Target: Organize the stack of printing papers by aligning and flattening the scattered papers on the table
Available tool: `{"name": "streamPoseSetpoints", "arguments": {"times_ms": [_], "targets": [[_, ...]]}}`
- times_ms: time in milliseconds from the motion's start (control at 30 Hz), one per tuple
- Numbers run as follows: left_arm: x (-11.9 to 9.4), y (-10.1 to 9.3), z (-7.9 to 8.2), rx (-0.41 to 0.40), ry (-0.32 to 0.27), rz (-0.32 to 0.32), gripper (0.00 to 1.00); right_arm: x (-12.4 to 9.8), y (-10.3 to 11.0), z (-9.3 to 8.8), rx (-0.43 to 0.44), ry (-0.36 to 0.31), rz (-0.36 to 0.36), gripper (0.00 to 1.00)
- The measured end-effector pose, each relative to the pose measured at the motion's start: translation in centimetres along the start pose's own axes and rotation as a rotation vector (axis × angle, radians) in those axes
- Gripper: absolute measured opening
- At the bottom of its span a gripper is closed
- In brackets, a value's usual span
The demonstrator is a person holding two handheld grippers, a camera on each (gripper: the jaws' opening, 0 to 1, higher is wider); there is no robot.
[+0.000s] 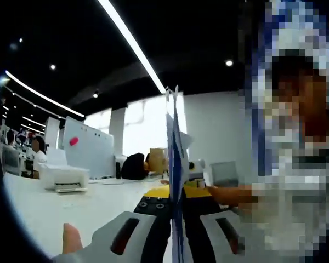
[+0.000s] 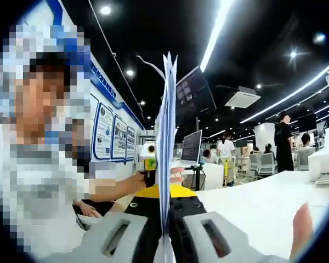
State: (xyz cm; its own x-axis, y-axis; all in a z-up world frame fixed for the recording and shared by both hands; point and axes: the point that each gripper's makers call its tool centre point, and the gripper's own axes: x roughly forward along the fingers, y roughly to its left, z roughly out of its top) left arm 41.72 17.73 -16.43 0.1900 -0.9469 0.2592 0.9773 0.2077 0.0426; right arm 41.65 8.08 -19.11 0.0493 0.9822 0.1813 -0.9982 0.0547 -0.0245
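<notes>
White papers (image 2: 165, 142), looking bluish edge-on, are standing between pale grey jaws; the table (image 2: 263, 205) is showing white, perhaps glare-washed.

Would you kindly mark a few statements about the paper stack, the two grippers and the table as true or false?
1. The left gripper holds the paper stack edge-on between its jaws. True.
2. The paper stack lies flat on the table. False: it stands upright above the white table.
3. The right gripper is shut on the stack. True.
4. A white printer sits on the table. True.
5. The table is black. False: it is white.
</notes>
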Motion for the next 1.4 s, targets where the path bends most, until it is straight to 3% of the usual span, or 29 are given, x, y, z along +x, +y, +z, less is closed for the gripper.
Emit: {"name": "streamPoseSetpoints", "arguments": {"times_ms": [33, 100, 200, 267, 333, 400, 433, 600, 633, 667, 700, 733, 800, 900, 1100, 1267, 1367, 1400], "targets": [[-0.2, 0.0, 0.0, -0.004, -0.003, 0.002, 0.24, 0.0, 0.0, 0.0, -0.004, -0.001, -0.002, 0.0], [-0.9, -0.2, -0.2, 0.003, 0.003, 0.005, 0.31, -0.1, 0.3, 0.2, -0.015, -0.004, 0.01, 0.0], [-1.1, -0.8, -0.9, 0.004, 0.026, -0.021, 0.31, -0.1, 0.6, 0.2, -0.024, -0.006, 0.022, 0.0], [-0.7, -0.6, -2.5, 0.03, 0.101, -0.008, 0.32, 0.0, 0.7, 0.3, -0.014, -0.012, 0.03, 0.0], [-0.2, -0.1, -3.1, 0.025, 0.12, 0.009, 0.32, 0.0, 0.7, 0.3, -0.008, -0.012, 0.029, 0.0], [0.1, -0.2, -3.1, -0.001, 0.112, -0.016, 0.21, -0.1, 0.5, 0.3, 0.0, -0.013, 0.022, 0.0], [0.2, -0.1, -3.0, 0.009, 0.116, -0.011, 0.08, -0.1, 0.3, 0.7, -0.01, -0.026, 0.016, 0.0], [1.0, -0.1, -0.9, 0.069, 0.077, -0.018, 0.07, -0.2, 0.1, 3.2, -0.014, -0.087, 0.007, 0.0], [0.9, 0.1, -1.1, 0.064, 0.073, -0.012, 0.09, -0.3, 0.0, 3.0, -0.015, -0.085, 0.004, 0.03], [0.8, 0.3, -1.5, 0.034, 0.065, -0.005, 0.13, -0.5, -0.6, 2.0, 0.026, -0.077, -0.022, 0.16], [0.6, 0.4, -2.3, -0.013, 0.084, -0.001, 0.19, -0.6, -0.7, 1.4, 0.025, -0.064, -0.02, 0.23], [0.5, 0.6, -2.7, -0.024, 0.095, 0.01, 0.2, -0.8, -1.0, 0.5, 0.025, -0.027, -0.037, 0.23], [0.5, 0.4, -3.1, 0.013, 0.092, 0.008, 0.14, -1.0, -1.1, -0.8, -0.022, 0.017, -0.05, 0.16], [0.8, 0.2, -3.4, 0.013, 0.103, 0.002, 0.09, -1.0, -0.6, -0.4, -0.008, 0.006, -0.042, 0.18], [1.5, 0.1, -3.3, -0.004, 0.086, -0.015, 0.06, -1.2, -0.6, -0.6, -0.005, 0.019, -0.042, 0.16], [1.3, -1.1, -2.8, -0.023, 0.048, -0.083, 0.06, -1.5, -0.5, -1.6, 0.054, 0.039, -0.036, 0.11], [1.0, -1.5, -1.9, -0.049, -0.012, -0.111, 0.06, -1.4, 0.2, -1.1, 0.084, 0.009, 0.007, 0.1], [0.7, -1.5, -1.2, -0.073, -0.061, -0.112, 0.06, -1.4, 0.3, -0.9, 0.093, -0.004, 0.012, 0.1]]}}
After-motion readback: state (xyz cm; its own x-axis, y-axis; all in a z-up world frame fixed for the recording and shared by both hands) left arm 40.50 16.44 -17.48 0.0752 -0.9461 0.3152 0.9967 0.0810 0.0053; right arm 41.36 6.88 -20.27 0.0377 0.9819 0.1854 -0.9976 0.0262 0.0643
